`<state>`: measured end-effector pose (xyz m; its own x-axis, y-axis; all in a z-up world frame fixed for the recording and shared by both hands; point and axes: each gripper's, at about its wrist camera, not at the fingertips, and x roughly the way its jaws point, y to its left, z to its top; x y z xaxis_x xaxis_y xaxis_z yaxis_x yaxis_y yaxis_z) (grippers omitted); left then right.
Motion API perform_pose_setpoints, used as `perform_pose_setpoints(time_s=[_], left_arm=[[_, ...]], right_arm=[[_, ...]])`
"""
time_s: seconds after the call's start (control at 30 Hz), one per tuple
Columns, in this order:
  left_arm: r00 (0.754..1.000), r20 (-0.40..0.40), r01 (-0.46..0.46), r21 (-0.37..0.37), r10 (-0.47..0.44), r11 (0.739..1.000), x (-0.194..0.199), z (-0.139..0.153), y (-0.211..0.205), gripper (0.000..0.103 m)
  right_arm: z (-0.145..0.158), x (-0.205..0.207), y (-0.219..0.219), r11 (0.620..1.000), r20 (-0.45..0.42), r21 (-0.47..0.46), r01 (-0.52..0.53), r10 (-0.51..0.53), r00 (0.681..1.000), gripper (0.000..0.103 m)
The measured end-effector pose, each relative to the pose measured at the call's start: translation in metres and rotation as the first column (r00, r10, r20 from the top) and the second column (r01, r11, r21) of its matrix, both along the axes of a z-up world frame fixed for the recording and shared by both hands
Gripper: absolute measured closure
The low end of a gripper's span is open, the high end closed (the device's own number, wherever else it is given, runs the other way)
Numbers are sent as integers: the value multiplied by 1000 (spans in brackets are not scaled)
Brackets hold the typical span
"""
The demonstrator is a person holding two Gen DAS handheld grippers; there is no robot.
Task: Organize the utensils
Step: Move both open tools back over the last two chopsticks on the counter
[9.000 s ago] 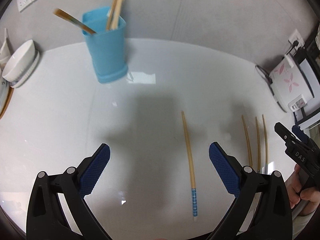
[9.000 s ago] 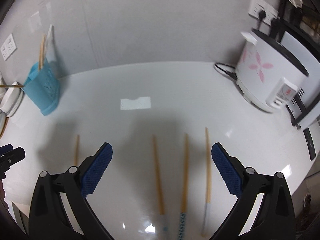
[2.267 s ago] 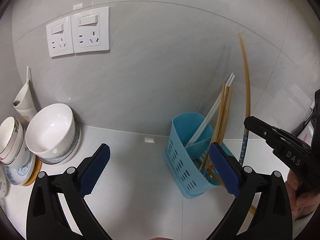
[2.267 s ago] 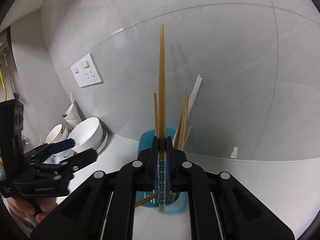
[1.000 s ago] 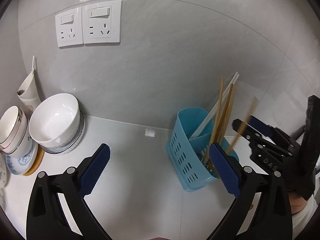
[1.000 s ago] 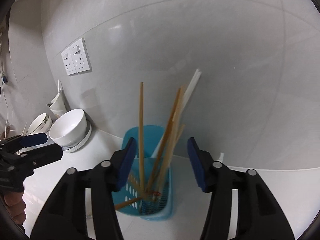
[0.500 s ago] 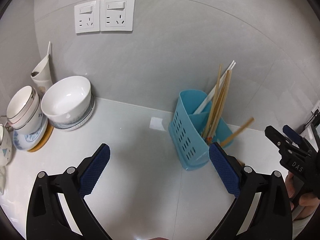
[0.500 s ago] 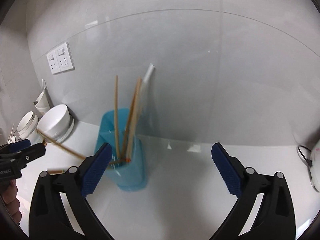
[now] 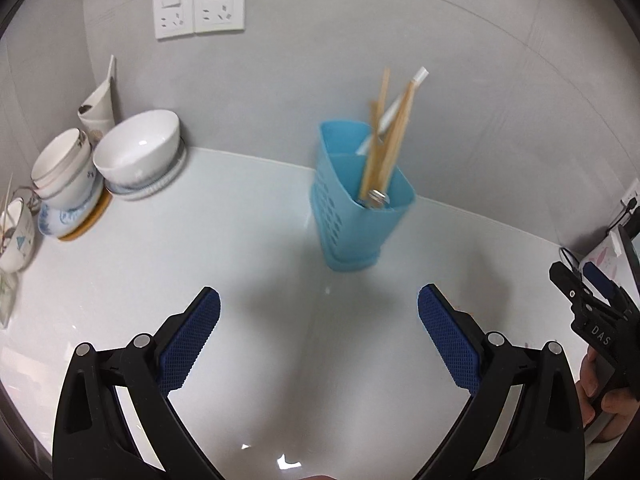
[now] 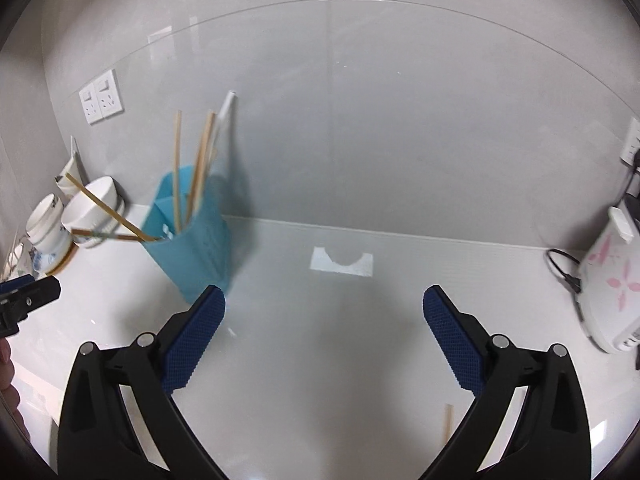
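Note:
A blue perforated utensil holder [image 9: 356, 208] stands on the white counter by the wall, with several wooden chopsticks [image 9: 384, 148] and a white one standing in it. It also shows in the right wrist view [image 10: 192, 240], where two chopsticks [image 10: 106, 208] lean out to the left. My left gripper [image 9: 318, 336] is open and empty, in front of the holder. My right gripper [image 10: 324, 336] is open and empty, to the right of the holder. One chopstick end [image 10: 448, 424] lies on the counter near my right gripper.
Stacked white bowls and cups [image 9: 136, 156] stand at the left by the wall. A white rice cooker [image 10: 608, 280] with a black cord stands at the right. Wall sockets [image 9: 200, 6] are above the counter.
Both grippers have pulled back from the holder and tilted down toward the counter. The right gripper, which earlier let its chopstick go into the holder, has swung to the right.

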<state>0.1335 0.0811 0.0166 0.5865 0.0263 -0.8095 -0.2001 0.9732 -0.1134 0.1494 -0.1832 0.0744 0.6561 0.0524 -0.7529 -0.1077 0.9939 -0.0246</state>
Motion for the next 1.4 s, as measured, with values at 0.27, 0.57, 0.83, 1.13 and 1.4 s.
perform_pose_setpoints(time_s=[0.27,0.57,0.83,1.13,1.4], left_arm=[[987,-89,130,-43,-133,991,5,-30,-108,6],[933,-206,286,-68,-294,956,11,-84,-236,6],[892,-300,348,-22,-338,937,-2,-129,-304,6],[860,-393,355,3,-325,935,-15,-165,-331,6],[846,-431,350,1,-315,937,-18,-177,-337,7]], right_arm=[[-24,-40,-108,985,-115,-73,156,-164,980,8],[-74,-83,-190,951,-289,-136,279,-307,907,8],[-112,-102,-219,943,-420,-154,295,-333,844,14],[-112,-109,-235,947,-465,-126,296,-319,826,18],[-118,-112,-227,954,-516,-111,278,-294,805,23]])
